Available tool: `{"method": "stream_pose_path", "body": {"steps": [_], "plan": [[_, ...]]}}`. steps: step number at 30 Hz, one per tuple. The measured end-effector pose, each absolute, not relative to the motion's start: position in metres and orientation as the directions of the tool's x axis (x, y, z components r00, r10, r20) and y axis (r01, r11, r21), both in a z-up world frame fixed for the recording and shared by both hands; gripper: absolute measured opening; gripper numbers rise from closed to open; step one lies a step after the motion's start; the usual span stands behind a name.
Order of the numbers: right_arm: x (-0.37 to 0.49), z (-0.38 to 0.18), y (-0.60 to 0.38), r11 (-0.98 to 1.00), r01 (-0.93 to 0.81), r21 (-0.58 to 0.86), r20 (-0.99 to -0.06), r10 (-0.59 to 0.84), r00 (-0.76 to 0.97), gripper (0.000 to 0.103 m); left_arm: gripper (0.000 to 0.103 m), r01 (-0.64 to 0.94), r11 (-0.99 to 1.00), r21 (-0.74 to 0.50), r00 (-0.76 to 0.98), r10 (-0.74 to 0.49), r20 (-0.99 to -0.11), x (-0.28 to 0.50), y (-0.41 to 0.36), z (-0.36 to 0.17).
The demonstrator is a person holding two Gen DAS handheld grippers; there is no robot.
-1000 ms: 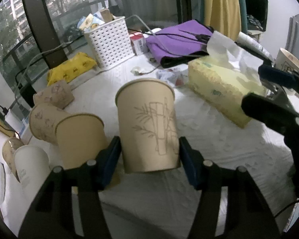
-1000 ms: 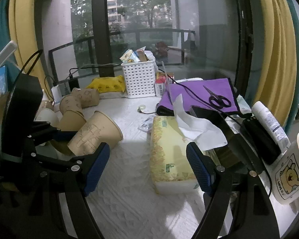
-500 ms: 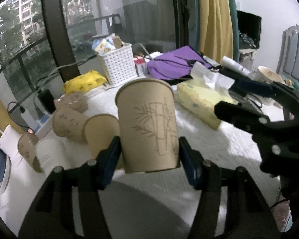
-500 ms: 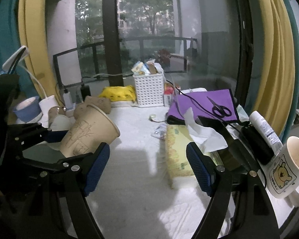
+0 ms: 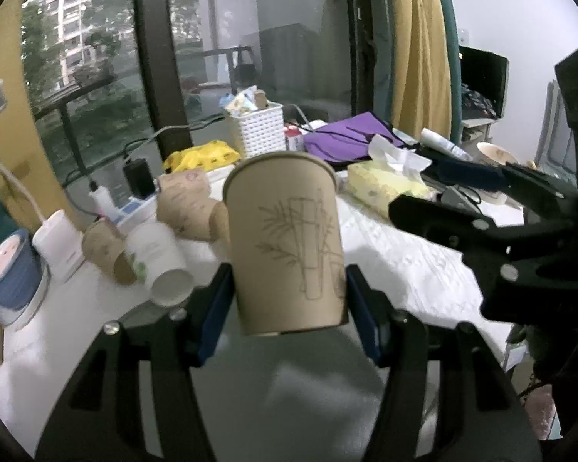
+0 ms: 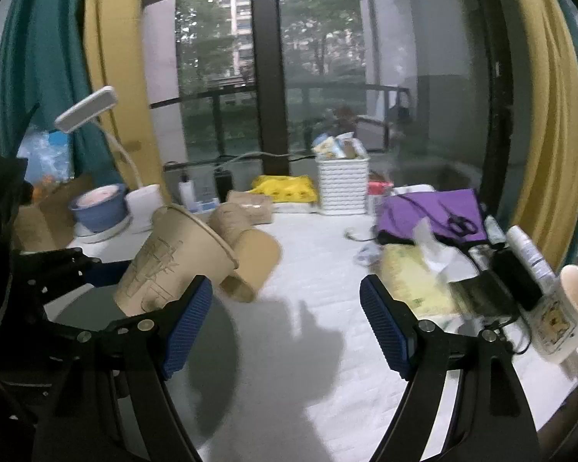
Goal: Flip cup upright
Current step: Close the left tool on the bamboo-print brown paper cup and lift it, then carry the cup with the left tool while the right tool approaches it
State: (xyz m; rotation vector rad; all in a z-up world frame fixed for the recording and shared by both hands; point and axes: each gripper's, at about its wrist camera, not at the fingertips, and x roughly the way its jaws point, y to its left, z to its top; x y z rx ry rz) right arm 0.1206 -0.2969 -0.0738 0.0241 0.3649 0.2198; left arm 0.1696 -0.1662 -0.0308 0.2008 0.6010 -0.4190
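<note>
My left gripper [image 5: 287, 312] is shut on a tan paper cup [image 5: 285, 242] with a bamboo drawing, held above the white table with its mouth up. The same cup [image 6: 173, 265] shows at the left of the right wrist view, tilted, mouth toward the upper right. My right gripper [image 6: 287, 323] is open and empty above the table; it also shows at the right of the left wrist view [image 5: 481, 223]. Several other paper cups [image 5: 142, 254] lie on their sides at the left of the table.
A yellow tissue box [image 6: 416, 277], a purple cloth with scissors [image 6: 435, 215], a white basket [image 6: 343, 184], a bear mug [image 6: 566, 312] and a blue bowl [image 6: 100, 206] stand around the white table [image 6: 320, 261]. A desk lamp [image 6: 92, 111] rises at the left.
My left gripper has lifted the bamboo cup higher above the table. Both grippers have risen and pulled back, so more of the room shows. The right gripper stays open.
</note>
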Motion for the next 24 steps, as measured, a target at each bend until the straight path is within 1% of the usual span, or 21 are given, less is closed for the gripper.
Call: {"method": "stream_pose_path", "body": {"steps": [5, 12, 18, 24], "plan": [[0.11, -0.074, -0.275, 0.964, -0.256, 0.072, -0.357, 0.265, 0.896, 0.082, 0.059, 0.407, 0.912, 0.041, 0.754, -0.311, -0.578, 0.148, -0.144, -0.035], [0.104, -0.078, -0.239, 0.931, -0.338, 0.14, -0.401, 0.365, 0.84, 0.082, 0.059, 0.347, 0.938, 0.015, 0.763, -0.273, -0.586, 0.12, -0.109, -0.052], [0.098, -0.081, -0.204, 0.898, -0.405, 0.171, -0.432, 0.438, 0.789, 0.082, 0.059, 0.29, 0.957, 0.001, 0.796, -0.241, -0.555, 0.087, -0.08, -0.06], [0.083, -0.08, -0.166, 0.874, -0.467, 0.136, -0.45, 0.474, 0.757, 0.082, 0.059, 0.216, 0.976, 0.007, 0.836, -0.182, -0.517, 0.051, -0.058, -0.073]]}}
